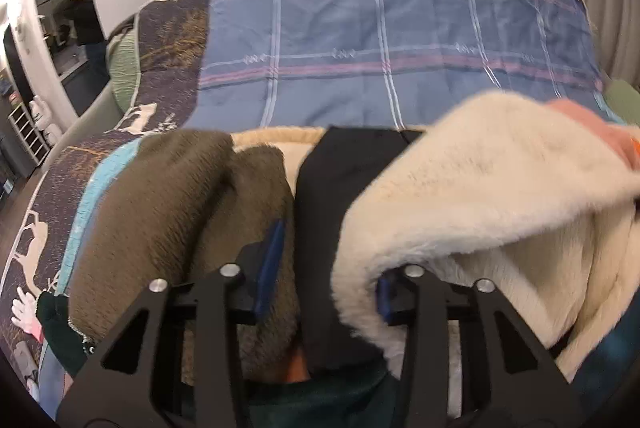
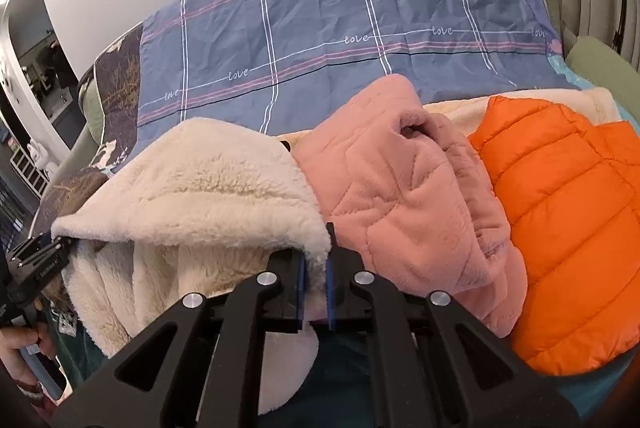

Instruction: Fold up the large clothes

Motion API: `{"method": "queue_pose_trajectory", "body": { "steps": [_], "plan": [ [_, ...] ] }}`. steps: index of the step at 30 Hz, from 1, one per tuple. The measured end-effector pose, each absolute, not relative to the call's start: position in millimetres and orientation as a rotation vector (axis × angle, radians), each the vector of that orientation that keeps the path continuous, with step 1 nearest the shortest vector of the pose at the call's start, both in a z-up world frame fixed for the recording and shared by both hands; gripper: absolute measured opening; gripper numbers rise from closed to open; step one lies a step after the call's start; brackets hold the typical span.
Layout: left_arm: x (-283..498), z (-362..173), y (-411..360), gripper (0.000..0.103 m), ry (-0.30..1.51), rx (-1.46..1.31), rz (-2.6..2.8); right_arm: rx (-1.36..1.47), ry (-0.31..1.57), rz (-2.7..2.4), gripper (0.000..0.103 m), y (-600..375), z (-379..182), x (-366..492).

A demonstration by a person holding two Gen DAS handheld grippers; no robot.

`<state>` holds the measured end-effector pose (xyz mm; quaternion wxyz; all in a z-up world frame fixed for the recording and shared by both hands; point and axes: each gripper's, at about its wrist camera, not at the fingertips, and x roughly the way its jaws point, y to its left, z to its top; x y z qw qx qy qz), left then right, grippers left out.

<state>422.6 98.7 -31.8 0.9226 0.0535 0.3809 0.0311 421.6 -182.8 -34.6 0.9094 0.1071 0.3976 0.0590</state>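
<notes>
A cream fleece garment [image 2: 192, 196] lies on the bed among other clothes. My right gripper [image 2: 315, 292] is shut on its edge, which is pinched between the blue pads. In the left wrist view the same cream fleece [image 1: 480, 188] drapes over the right finger of my left gripper [image 1: 324, 280], which is open with its jaws wide apart over a black garment [image 1: 332, 188] and beside a brown one [image 1: 168, 204]. The left gripper also shows at the left edge of the right wrist view [image 2: 36, 264].
A pink quilted garment [image 2: 400, 180] and an orange puffer jacket [image 2: 568, 212] lie to the right of the fleece. A blue plaid sheet [image 2: 340, 28] covers the bed behind. A patterned quilt [image 1: 48, 228] lies at the left edge, a wall beyond.
</notes>
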Motion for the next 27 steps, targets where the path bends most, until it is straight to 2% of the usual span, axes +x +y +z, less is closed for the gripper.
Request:
{"method": "queue_pose_trajectory", "body": {
  "steps": [2, 3, 4, 5, 6, 7, 8, 10, 11, 14, 20, 22, 23, 24, 25, 27],
  "plan": [
    [415.5, -39.5, 96.1, 0.038, 0.789, 0.131, 0.01, 0.198, 0.825, 0.133, 0.008, -183.5, -33.6, 416.5],
    [410.0, -40.1, 94.0, 0.04, 0.778, 0.138, -0.014, 0.175, 0.837, 0.155, 0.016, -184.4, -34.1, 410.0],
    [402.6, -39.0, 96.7, 0.048, 0.768, 0.133, -0.045, 0.158, 0.846, 0.166, 0.032, -186.3, -34.2, 404.6],
    [391.3, -34.4, 103.5, 0.054, 0.756, 0.096, -0.102, 0.144, 0.851, 0.177, 0.041, -189.4, -33.0, 398.6],
    [383.4, -29.1, 110.2, 0.064, 0.746, 0.053, -0.152, 0.132, 0.842, 0.211, 0.052, -195.0, -27.8, 389.8],
    [374.2, -20.0, 120.4, 0.07, 0.725, -0.012, -0.227, 0.132, 0.832, 0.235, 0.053, -197.8, -24.3, 385.2],
    [371.1, -14.2, 123.5, 0.071, 0.705, -0.042, -0.259, 0.143, 0.82, 0.266, 0.054, -201.5, -18.1, 382.7],
    [373.1, 2.7, 128.9, 0.072, 0.652, -0.079, -0.262, 0.216, 0.78, 0.317, 0.064, -209.0, 1.7, 387.9],
    [380.4, 9.6, 128.5, 0.073, 0.635, -0.093, -0.247, 0.271, 0.753, 0.314, 0.067, -211.0, 13.5, 397.8],
    [426.2, 13.5, 112.8, 0.074, 0.666, -0.13, -0.218, 0.342, 0.806, 0.333, 0.074, -196.9, 21.0, 436.0],
    [497.1, -55.6, 87.4, 0.079, 0.934, -0.152, -0.223, 0.331, 1.055, 0.364, 0.077, -159.7, -41.8, 506.3],
    [503.0, -81.7, 88.8, 0.079, 0.977, -0.183, -0.232, 0.359, 1.034, 0.396, 0.081, -160.4, -51.2, 507.8],
    [501.7, -90.8, 93.0, 0.077, 0.961, -0.221, -0.247, 0.359, 1.011, 0.41, 0.078, -160.9, -51.6, 506.9],
    [500.4, -92.8, 94.8, 0.061, 0.946, -0.24, -0.267, 0.366, 0.98, 0.438, 0.05, -162.1, -50.1, 504.9],
    [497.7, -92.3, 96.0, 0.039, 0.93, -0.274, -0.335, 0.398, 0.976, 0.473, 0.021, -163.8, -50.1, 503.7],
    [492.1, -84.8, 95.3, 0.028, 0.906, -0.267, -0.354, 0.402, 0.938, 0.487, 0.014, -165.2, -40.8, 495.2]
  ]
}}
